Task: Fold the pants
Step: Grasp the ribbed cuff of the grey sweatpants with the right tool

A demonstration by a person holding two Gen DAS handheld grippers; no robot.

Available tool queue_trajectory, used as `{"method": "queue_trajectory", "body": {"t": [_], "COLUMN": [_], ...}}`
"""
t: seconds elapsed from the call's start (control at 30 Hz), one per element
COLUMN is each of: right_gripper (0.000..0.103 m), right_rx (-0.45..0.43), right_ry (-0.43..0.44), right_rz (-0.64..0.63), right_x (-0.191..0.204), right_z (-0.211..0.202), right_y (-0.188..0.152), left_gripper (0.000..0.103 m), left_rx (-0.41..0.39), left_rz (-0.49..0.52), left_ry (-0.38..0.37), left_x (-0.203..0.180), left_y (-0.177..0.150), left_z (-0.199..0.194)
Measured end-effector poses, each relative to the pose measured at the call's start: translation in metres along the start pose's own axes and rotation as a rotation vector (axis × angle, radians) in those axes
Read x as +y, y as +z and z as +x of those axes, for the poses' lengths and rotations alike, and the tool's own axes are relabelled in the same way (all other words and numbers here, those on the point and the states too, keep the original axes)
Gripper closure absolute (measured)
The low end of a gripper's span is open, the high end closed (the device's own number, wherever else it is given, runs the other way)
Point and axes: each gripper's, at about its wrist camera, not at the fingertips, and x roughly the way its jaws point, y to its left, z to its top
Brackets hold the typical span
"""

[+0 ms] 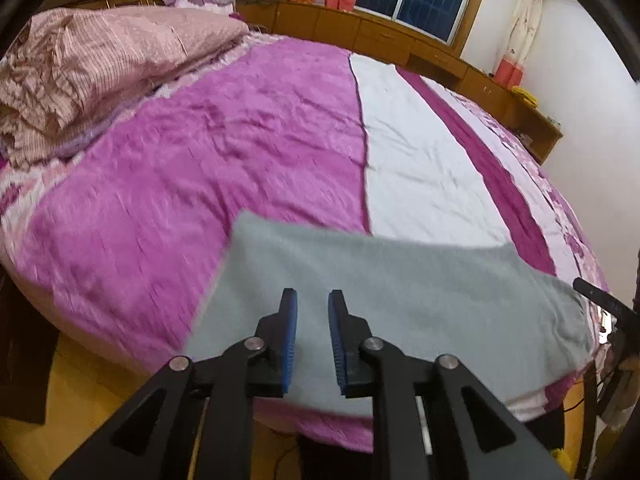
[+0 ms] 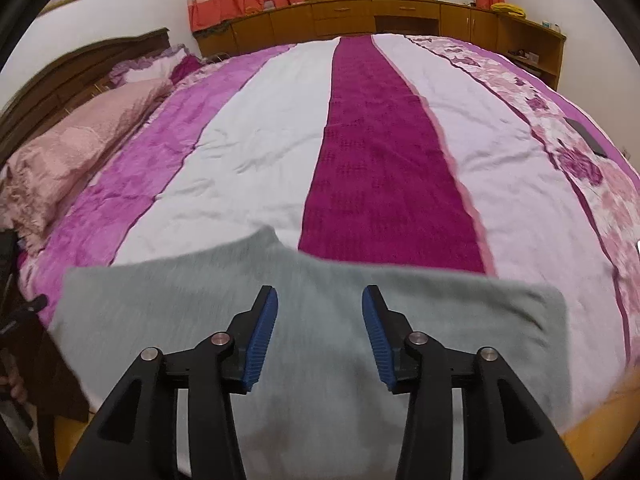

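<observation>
Grey pants (image 1: 400, 300) lie as a flat rectangle on the near edge of the bed, hanging slightly over its side. In the right wrist view the same grey pants (image 2: 160, 320) span the lower foreground, with a rounded bump on their far edge. My left gripper (image 1: 312, 294) hovers above the cloth with a narrow gap between its blue pads and nothing in it. My right gripper (image 2: 319, 290) stands wider open over the cloth, also holding nothing. Neither pair of pads touches the fabric.
The bedspread (image 2: 380, 160) has purple, white and magenta stripes. A pink quilt (image 1: 92, 68) is heaped at the headboard (image 2: 80, 68). Wooden cabinets (image 2: 360, 16) run under the window. A dark flat object (image 2: 586, 136) lies on the bed's right side. Wooden floor (image 1: 80, 392) shows below.
</observation>
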Motion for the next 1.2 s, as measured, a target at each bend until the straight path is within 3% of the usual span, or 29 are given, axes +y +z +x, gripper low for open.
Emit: {"method": "queue_trajectory", "body": {"t": [0.23, 0.4, 0.57, 0.93, 1.2], "right_gripper": [0.063, 0.062, 0.063, 0.063, 0.062], "right_rx": [-0.028, -0.051, -0.067, -0.069, -0.057], "right_ry": [0.012, 0.015, -0.003, 0.040, 0.101], "right_rz": [0.068, 0.224, 0.317, 0.451, 0.465], "right_x": [-0.040, -0.089, -0.124, -0.165, -0.170], "right_z": [-0.040, -0.054, -0.061, -0.040, -0.016], "right_y": [-0.042, -0.068, -0.089, -0.119, -0.115], "left_gripper": [0.087, 0.086, 0.086, 0.085, 0.084], "left_rx": [0.049, 0.075, 0.131, 0.159, 0.165], "left_rz": [0.005, 0.044, -0.018, -0.004, 0.054], "left_ry": [-0.035, 0.029, 0.046, 0.139, 0.216], "left_x": [-0.028, -0.038, -0.030, -0.041, -0.054], "left_y": [-0.018, -0.023, -0.030, -0.025, -0.025], "left_z": [-0.001, 0.019, 0.041, 0.054, 0.060]}}
